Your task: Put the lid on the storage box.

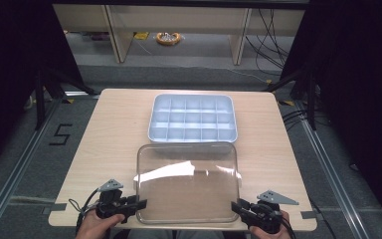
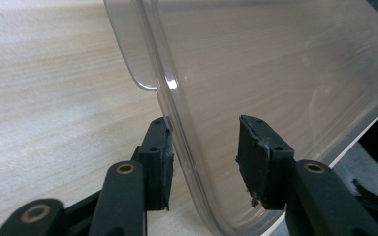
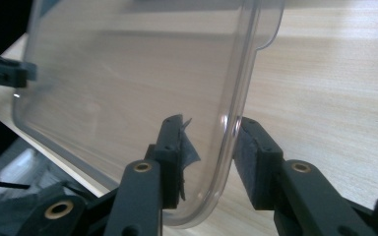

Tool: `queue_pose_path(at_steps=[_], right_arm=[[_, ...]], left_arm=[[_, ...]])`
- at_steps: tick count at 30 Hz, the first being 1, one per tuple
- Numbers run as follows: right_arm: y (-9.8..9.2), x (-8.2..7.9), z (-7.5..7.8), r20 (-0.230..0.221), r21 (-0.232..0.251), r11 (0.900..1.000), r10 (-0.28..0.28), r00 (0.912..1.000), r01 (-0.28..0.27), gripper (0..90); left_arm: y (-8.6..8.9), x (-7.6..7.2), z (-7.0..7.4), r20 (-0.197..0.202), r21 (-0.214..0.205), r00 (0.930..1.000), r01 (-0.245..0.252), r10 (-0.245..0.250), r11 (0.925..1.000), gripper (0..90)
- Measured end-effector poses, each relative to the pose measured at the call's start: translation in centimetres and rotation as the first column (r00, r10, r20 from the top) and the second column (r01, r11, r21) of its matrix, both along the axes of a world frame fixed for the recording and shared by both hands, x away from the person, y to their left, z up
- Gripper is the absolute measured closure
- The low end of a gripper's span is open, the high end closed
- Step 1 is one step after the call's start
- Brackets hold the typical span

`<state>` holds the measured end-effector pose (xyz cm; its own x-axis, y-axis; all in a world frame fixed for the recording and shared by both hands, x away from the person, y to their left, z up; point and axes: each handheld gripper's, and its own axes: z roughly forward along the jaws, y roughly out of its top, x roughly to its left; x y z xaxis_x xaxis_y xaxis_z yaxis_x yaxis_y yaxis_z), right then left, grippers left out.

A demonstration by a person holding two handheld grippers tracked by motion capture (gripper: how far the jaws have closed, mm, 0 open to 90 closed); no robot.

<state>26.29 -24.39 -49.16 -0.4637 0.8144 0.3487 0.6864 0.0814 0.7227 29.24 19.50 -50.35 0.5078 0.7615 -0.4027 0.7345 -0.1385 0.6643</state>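
A clear plastic lid (image 1: 186,184) hangs over the near half of the wooden table (image 1: 114,139), held at its two near corners. My left gripper (image 1: 140,203) is shut on the lid's near-left rim; in the left gripper view the lid (image 2: 275,64) runs up between the pads of that gripper (image 2: 204,152). My right gripper (image 1: 236,205) is shut on the near-right rim, and in the right gripper view the lid's (image 3: 128,73) edge sits between its pads (image 3: 209,147). Behind the lid lies a pale blue tray (image 1: 151,124) with several empty compartments. The lid's far edge reaches the tray's near rim.
The table's front edge lies just under both hands. Bare wood flanks the lid and tray on both sides. Beyond the table are furniture legs (image 1: 117,40), floor cables (image 1: 273,45) and an orange ring (image 1: 168,38) on the floor.
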Motion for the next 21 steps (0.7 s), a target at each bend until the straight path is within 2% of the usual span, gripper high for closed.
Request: queue_pose_path(at_steps=[2,3,4,6,7,8,12,13,14,15,17,18,19,20,21], right_arm=[[0.0,0.0,0.0,0.001,-0.018,0.9998,-0.003,1.0,0.003,66.0],[0.2,0.1,0.1,0.008,-0.042,0.9991,-0.009,0.9999,0.009,65.8],[0.2,0.1,0.1,0.008,-0.042,0.9991,-0.009,0.9999,0.009,65.8],[0.7,0.0,0.2,-0.007,-0.05,0.9984,-0.026,0.9996,0.025,65.7],[0.8,0.1,0.1,0.005,-0.059,0.9977,-0.034,0.9994,0.034,65.8],[0.8,0.4,0.3,0.04,-0.11,0.9936,-0.019,0.999,0.024,66.2],[0.9,0.5,0.8,0.059,-0.105,0.994,-0.025,0.998,0.031,66.9],[1.1,0.5,1.0,0.039,-0.102,0.9939,-0.039,0.9985,0.042,66.9],[0.9,0.8,1.0,0.065,-0.102,0.9943,-0.023,0.9977,0.029,66.9],[1.0,0.8,1.1,0.057,-0.093,0.9948,-0.036,0.9977,0.041,66.9],[0.9,1.0,1.1,0.065,-0.105,0.9939,-0.028,0.9975,0.035,66.9],[0.9,1.4,1.3,0.063,-0.089,0.9954,-0.029,0.9976,0.035,66.9],[0.9,1.6,1.3,0.078,-0.089,0.9952,-0.033,0.9964,0.04,66.9],[0.9,1.6,1.3,0.078,-0.089,0.9952,-0.033,0.9964,0.04,66.9],[1.3,1.7,1.7,0.043,-0.072,0.9949,-0.067,0.9968,0.07,66.9]], left_arm=[[-0.3,-0.1,0.2,0.014,0.007,0.9998,-0.013,0.013,0.9999,57.0],[-0.2,-0.1,0.3,0.027,0.039,0.9996,0.003,-0.004,0.9992,56.9],[-0.3,-0.1,0.4,0.036,0.041,0.9993,-0.008,0.006,0.9991,56.9],[-0.3,-0.1,0.7,0.045,0.074,0.999,0.004,-0.008,0.9972,56.9],[-0.3,-0.1,0.8,0.056,0.087,0.9984,0.005,-0.009,0.9962,57.2],[-0.5,-0.2,0.9,0.056,0.087,0.9984,0.001,-0.006,0.9962,57.3],[-0.4,0.0,0.9,0.058,0.089,0.9983,-0.006,0.001,0.996,57.4],[-0.6,0.0,0.9,0.068,0.067,0.9974,-0.027,0.023,0.9974,57.5],[-0.6,0.0,1.3,0.08,0.068,0.9966,-0.027,0.021,0.9973,57.6],[-0.5,0.1,1.5,0.089,0.072,0.9959,-0.021,0.014,0.9972,57.9],[-0.4,0.3,1.8,0.098,0.086,0.9952,-0.012,0.003,0.9962,58.4],[-0.6,0.4,2.0,0.113,0.065,0.9933,-0.033,0.026,0.9973,58.4],[-0.6,0.7,2.6,0.135,0.074,0.9905,-0.037,0.026,0.9965,58.3],[-0.6,0.7,2.6,0.135,0.074,0.9905,-0.037,0.026,0.9965,58.3],[-0.7,1.2,3.0,0.155,0.075,0.9875,-0.043,0.031,0.9963,58.3]])
